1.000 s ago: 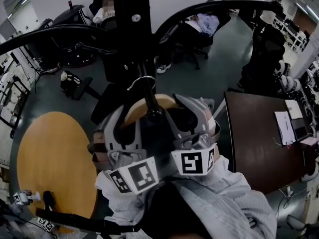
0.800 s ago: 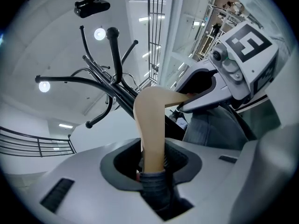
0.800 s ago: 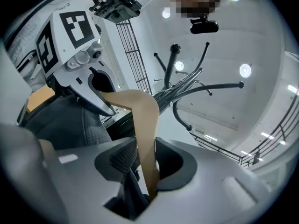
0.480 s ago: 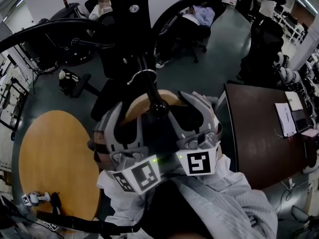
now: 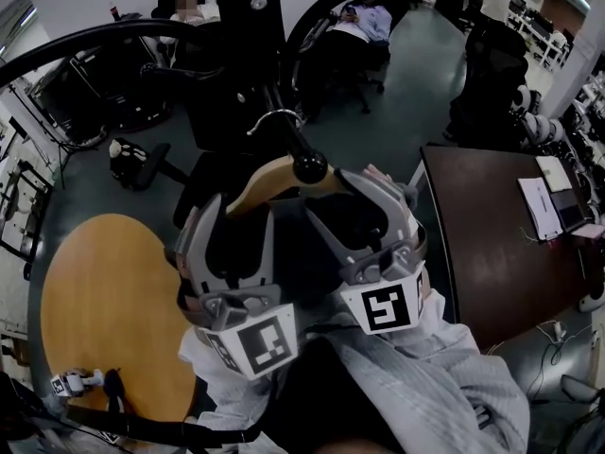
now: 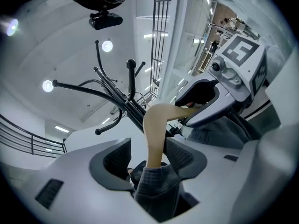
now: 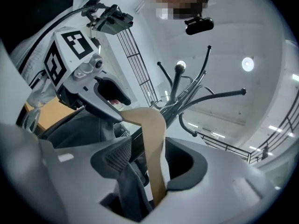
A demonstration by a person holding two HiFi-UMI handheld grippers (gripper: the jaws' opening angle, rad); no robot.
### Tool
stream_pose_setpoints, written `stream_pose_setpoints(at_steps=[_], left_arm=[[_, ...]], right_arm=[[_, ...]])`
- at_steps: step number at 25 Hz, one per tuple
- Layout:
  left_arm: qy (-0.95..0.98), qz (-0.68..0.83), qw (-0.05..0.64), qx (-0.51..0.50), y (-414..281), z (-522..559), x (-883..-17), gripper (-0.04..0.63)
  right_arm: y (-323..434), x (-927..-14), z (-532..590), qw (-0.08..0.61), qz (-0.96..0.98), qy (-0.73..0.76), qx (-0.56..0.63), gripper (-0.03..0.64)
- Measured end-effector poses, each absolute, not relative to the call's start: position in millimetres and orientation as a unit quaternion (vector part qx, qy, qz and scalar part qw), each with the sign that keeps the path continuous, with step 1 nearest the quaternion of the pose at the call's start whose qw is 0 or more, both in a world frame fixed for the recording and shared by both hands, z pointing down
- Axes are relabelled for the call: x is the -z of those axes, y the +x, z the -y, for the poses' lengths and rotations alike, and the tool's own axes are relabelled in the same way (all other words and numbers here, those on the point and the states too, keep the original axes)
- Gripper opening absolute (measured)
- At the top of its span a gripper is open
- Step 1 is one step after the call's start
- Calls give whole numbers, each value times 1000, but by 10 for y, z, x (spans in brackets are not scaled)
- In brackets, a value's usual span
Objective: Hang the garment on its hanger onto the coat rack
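Observation:
A wooden hanger [image 5: 269, 178] carries a dark grey garment [image 6: 156, 190]. Its metal hook [image 5: 276, 116] lies over a black peg of the coat rack [image 5: 248, 26], behind the peg's ball tip [image 5: 309, 166]. My left gripper [image 5: 232, 230] straddles the hanger's left arm [image 6: 154, 129], and its jaws are opening with a gap at the pads. My right gripper [image 5: 364, 211] straddles the right arm [image 7: 152, 134], its jaws also opening and loose around the wood. In both gripper views the rack's pegs [image 7: 180, 85] rise above the jaws.
A round wooden table [image 5: 95, 301] stands at lower left and a dark desk [image 5: 492, 244] with papers at right. Office chairs and seated people sit beyond the rack. Curved black rack arms [image 5: 85, 45] sweep across the top of the head view.
Both grippers' jaws have spread wider around the hanger's arms. The hanger's hook and the peg's ball tip now sit higher in the head view, and the left gripper sits lower.

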State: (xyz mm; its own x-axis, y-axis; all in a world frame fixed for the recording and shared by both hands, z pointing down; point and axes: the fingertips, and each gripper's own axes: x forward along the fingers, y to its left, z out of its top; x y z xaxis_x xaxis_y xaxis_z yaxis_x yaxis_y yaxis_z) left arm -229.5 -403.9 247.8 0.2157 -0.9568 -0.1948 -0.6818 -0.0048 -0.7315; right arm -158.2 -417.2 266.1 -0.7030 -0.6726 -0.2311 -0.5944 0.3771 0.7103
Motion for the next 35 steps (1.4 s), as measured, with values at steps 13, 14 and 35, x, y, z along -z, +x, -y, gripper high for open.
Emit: stream_pose_setpoints(at_steps=[13,14,35], left_arm=[[-760,-579,292,-38,-2081,3527,-2327,213],[-772,-570,275,-54,-2033,3517,-2360,213],[-820,-560,104,-56,-1824,3664,-2911,5]], right_arm=[[-1504,-2565,3663,-58,858,409,305,192],[-1466,-2581,3656,-70,866,410,277,189],[-1131,-2971,3637,-110,882,450,92,2]])
